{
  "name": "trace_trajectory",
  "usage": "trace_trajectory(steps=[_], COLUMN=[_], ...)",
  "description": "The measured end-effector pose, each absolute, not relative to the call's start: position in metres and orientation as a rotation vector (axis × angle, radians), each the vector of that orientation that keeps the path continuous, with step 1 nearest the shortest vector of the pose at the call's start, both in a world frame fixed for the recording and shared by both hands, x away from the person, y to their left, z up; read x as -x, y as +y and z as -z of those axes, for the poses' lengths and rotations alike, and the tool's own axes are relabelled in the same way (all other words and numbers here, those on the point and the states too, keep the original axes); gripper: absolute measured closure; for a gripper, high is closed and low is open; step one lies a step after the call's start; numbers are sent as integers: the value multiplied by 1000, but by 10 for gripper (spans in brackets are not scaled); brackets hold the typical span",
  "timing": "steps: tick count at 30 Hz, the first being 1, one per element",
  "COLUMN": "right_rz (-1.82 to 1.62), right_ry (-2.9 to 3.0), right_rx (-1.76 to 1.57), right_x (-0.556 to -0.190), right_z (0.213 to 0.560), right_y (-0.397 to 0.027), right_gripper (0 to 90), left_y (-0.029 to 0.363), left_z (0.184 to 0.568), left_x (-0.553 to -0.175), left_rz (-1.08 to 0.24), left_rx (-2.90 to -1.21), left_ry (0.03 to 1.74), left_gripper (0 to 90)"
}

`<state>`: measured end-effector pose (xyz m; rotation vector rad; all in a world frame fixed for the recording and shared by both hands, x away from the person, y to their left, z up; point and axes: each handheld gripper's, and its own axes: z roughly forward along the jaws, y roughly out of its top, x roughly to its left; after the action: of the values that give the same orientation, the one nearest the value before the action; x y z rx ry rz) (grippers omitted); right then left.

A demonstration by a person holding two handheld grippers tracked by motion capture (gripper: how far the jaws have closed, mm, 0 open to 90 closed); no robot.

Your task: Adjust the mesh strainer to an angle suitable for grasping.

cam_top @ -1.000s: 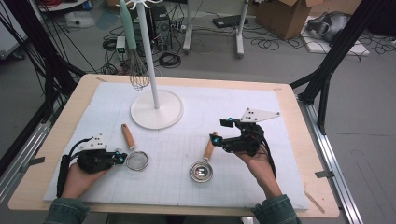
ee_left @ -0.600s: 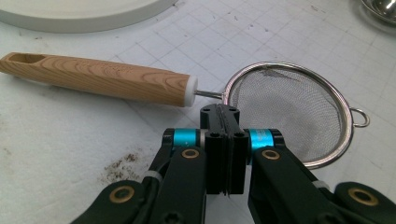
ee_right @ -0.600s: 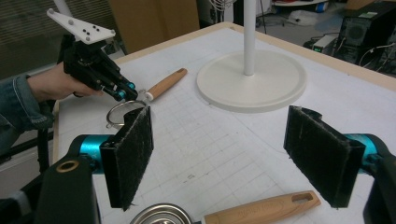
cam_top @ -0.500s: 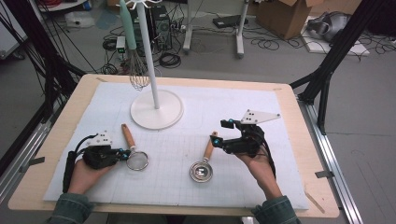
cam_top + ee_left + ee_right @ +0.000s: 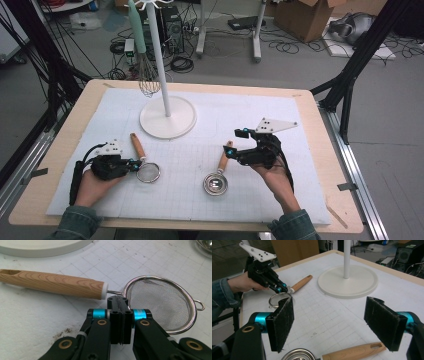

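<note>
While the left hand-held gripper (image 5: 131,164) sits clenched, its 2 black jaws pressed flat together with nothing between them, we rest its tips at the near rim of the small round wire-mesh strainer with the light wooden handle (image 5: 145,167). That strainer lies flat on the white gridded mat of the counter (image 5: 240,115), in front of the white round-based pole stand (image 5: 167,117) and slightly to its left, its handle pointing back toward the stand's base. The right hand-held gripper (image 5: 236,142) is released, its 2 padded jaws standing wide apart above the wooden handle of the shiny steel measuring cup (image 5: 218,179), which lies in front of the stand and to its right.

To do this step well, we judge that the left jaws must first open, then settle on the wooden handle near its white collar, not on the thin wire neck, where the grip could twist. The right jaws should drop squarely over their handle before closing.

The left gripper view shows the shut jaws against the strainer (image 5: 160,303) rim in close detail, which the high view leaves small. The right gripper view shows the fuzzy pads (image 5: 283,323) and the gap between them. The high view alone takes in the wire whisk (image 5: 148,82) hanging from the stand.
</note>
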<state>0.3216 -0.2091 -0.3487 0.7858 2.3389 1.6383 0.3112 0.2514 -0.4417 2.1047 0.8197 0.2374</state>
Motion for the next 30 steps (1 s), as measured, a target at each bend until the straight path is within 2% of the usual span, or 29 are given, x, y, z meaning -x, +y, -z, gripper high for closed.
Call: trace_trajectory(steps=[30], right_rz=[-1634], right_ry=[2336], right_rx=[-800], right_x=[-320], right_z=[351], right_y=[-214], right_gripper=[234], left_y=[219], left_z=[442], left_x=[-308], left_rz=[-186], left_rx=[-2099], left_ry=[759], left_gripper=[887])
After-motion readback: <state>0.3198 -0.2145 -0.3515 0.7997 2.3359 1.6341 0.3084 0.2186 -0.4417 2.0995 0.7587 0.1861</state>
